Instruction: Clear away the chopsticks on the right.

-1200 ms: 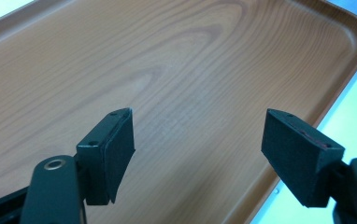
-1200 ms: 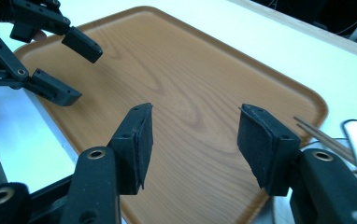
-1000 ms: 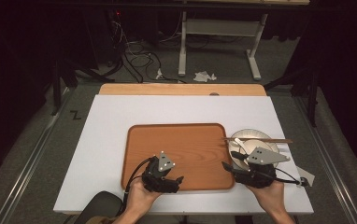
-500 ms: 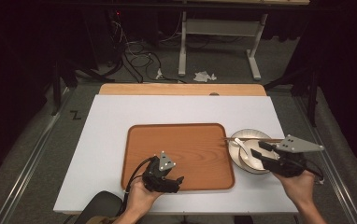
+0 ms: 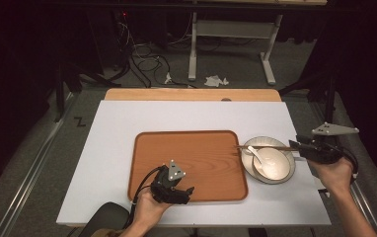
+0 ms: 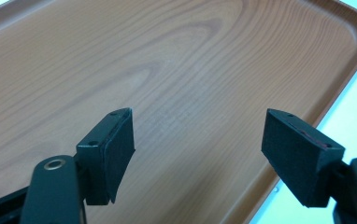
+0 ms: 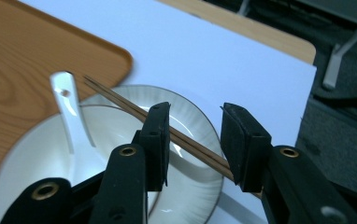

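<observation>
In the high view we see the chopsticks (image 5: 265,147) lying across the top of the bowl (image 5: 271,165) at centre right, long axis running left to right, tips over the tray (image 5: 189,148) edge. Our right gripper (image 5: 300,147) sits at their right end; our left gripper (image 5: 185,190) hovers over the tray's lower part.

In the left gripper view, our jaws stand wide apart over bare tray wood, with nothing between them.

In the right gripper view, the chopsticks (image 7: 134,112) run diagonally from upper left to lower right and pass between our jaws, which are partly open around them. We cannot tell whether the pads touch them. A white spoon (image 7: 71,109) rests in the bowl (image 7: 193,121), handle pointing up.
</observation>
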A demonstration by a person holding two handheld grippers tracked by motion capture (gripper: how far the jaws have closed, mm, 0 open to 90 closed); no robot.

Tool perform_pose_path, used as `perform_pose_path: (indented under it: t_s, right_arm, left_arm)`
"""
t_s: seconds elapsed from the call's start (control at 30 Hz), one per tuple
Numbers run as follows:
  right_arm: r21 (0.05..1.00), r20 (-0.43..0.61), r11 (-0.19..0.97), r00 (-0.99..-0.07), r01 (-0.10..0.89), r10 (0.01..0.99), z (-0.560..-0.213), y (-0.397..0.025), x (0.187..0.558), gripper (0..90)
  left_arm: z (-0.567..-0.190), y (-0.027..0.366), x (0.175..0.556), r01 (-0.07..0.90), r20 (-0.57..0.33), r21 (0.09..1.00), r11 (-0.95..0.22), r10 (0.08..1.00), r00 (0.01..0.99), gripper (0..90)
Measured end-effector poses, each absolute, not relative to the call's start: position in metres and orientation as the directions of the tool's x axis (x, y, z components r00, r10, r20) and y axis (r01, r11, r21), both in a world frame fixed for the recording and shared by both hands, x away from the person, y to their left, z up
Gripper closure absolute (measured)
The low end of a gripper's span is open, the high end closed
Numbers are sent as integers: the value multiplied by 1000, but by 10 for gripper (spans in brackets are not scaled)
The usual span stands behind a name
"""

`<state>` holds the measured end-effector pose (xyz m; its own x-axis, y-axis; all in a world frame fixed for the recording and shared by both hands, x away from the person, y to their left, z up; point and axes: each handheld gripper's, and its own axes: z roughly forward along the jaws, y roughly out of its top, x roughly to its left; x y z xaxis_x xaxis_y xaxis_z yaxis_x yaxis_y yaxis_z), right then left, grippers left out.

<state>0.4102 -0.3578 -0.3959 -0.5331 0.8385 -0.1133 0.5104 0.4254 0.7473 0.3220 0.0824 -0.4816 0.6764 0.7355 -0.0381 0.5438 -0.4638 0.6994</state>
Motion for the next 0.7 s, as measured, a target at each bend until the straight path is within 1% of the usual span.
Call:
perform_pose_path:
  t_s: [0.2,0.43,0.57,0.7]
  right_arm:
    - [675,-117,444,-509,589,853,-414,-364,434,640]
    - [603,-135,469,-498,645,857,-433,-365,453,639]
    - [588,-134,467,-490,660,861,-440,-363,460,633]
    - [567,-136,487,-508,665,851,-444,-360,465,625]
  left_arm:
    - [-482,82,322,545,-38,697,-466,735,677,258]
    - [-483,81,323,548,-37,692,-470,735,677,258]
    - [-483,81,323,549,-37,691,-470,736,676,258]
    - [-484,81,324,553,-39,686,-472,736,676,257]
